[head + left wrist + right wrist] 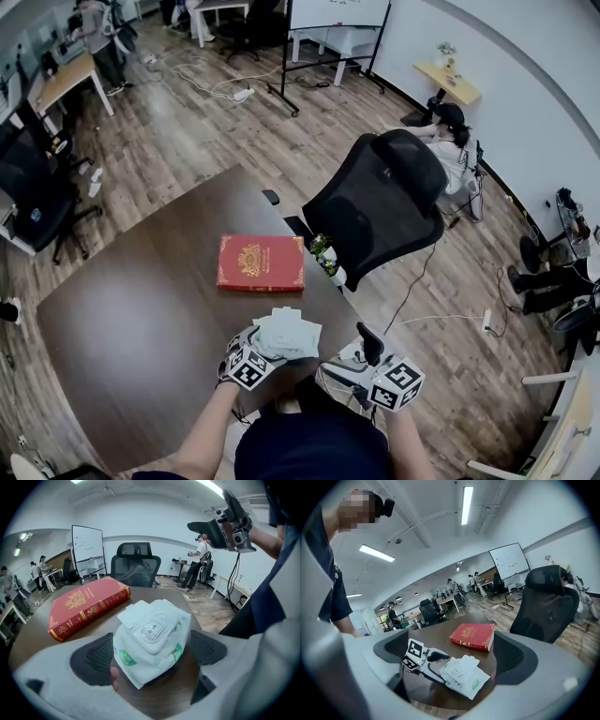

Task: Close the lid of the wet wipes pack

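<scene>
The wet wipes pack [152, 637] was held in the left claw [150, 656]; the two jaws were pressed on the pack's sides, so the claw was clamped on it; the pack was seen at the near edge of the dark brown surface [141, 319], and it could not be told if it touched the wood; a white flap [133, 615] was laid back from the top of the pack, on the side of the red book [84, 604]; the book was laid flat on the surface, just past the pack; the right claw [452, 651] was held up in the air to the right of the pack, well apart from it; its jaws were spread apart and nothing was gripped between them; a black chair [380, 202] was parked at the far side of the surface, and a small plant [324, 251] was set beside the book.
</scene>
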`<state>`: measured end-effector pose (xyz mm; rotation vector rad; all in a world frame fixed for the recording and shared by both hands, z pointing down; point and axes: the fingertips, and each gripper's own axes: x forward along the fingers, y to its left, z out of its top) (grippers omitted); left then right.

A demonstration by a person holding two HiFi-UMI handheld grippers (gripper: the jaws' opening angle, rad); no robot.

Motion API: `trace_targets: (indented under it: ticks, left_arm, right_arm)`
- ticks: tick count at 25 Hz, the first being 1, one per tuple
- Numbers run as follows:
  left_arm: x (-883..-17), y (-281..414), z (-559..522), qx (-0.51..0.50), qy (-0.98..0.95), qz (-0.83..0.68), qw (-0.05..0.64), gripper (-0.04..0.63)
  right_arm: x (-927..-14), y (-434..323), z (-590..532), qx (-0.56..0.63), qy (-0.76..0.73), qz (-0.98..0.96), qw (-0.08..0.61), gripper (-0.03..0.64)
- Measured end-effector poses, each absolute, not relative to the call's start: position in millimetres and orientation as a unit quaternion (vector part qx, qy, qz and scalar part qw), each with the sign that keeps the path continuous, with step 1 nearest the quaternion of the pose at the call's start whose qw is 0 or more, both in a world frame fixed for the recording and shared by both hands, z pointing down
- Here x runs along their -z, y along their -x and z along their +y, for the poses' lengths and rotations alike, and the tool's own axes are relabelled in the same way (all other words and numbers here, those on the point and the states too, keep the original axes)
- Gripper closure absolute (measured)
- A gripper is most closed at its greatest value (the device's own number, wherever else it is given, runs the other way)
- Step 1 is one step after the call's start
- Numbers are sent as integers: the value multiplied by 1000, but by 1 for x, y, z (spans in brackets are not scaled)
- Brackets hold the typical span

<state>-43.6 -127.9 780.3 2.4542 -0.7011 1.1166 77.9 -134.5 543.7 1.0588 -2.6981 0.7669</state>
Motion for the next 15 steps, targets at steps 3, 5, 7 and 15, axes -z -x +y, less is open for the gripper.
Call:
trace_targets:
  ticks: [3, 5, 7, 15]
  left_arm:
    - [-795, 43, -129, -408, -858, -249, 186, 89]
    - [-807, 45, -129, -419, -851, -252, 191, 91]
    - [-815, 46, -129, -423, -846, -257, 197, 91]
    - [-827, 46, -132, -436, -835, -258, 216, 104]
  right_arm:
    - [-550, -77, -139, -259, -348, -898, 78, 40]
    - [-554, -76, -142, -261, -345, -898, 80, 41]
    - [-557, -74, -145, -264, -342, -898, 81, 43]
    - [-568, -60, -164, -247, -321, -908, 110, 46]
